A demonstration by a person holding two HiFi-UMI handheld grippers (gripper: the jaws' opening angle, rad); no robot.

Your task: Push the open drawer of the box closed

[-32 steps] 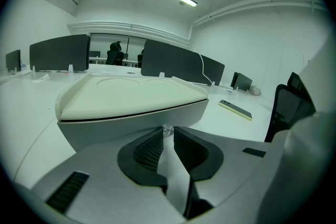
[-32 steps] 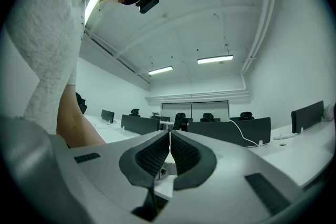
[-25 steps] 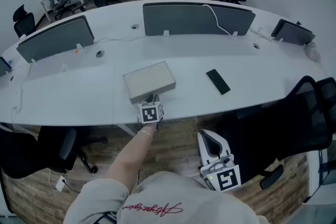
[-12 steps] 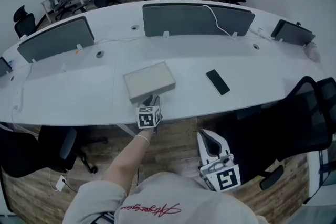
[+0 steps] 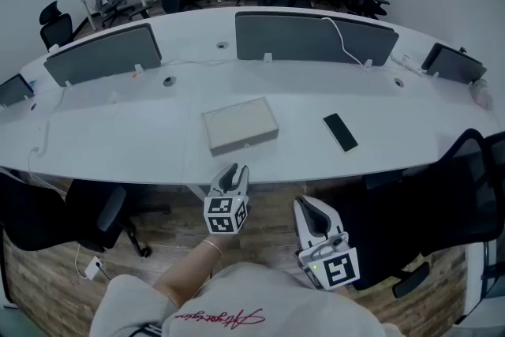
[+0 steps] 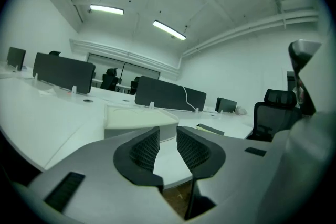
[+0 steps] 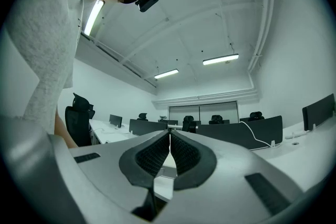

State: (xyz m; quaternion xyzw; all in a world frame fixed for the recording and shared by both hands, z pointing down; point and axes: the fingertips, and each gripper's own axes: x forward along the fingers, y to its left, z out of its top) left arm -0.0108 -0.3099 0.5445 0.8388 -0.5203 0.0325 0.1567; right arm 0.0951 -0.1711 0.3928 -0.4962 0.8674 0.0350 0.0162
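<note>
The flat beige box (image 5: 240, 125) lies on the white desk (image 5: 142, 146) near its front edge; from above no drawer sticks out of it. My left gripper (image 5: 232, 171) hovers just off the desk edge, a short way in front of the box and apart from it. Its jaws stand open with nothing between them. In the left gripper view the box (image 6: 137, 117) sits straight ahead beyond the left gripper (image 6: 168, 136). My right gripper (image 5: 310, 211) hangs lower, over the floor to the right, shut and empty. In its own view the right gripper (image 7: 169, 136) has its pads touching.
A black phone (image 5: 340, 132) lies on the desk right of the box. Grey divider screens (image 5: 314, 37) run along the desk's far side. A black office chair (image 5: 465, 193) stands at the right, another chair (image 5: 95, 217) under the desk at the left.
The left gripper has drawn back from the box front toward the person, off the desk edge, and its jaws now stand apart. The right gripper has stayed put.
</note>
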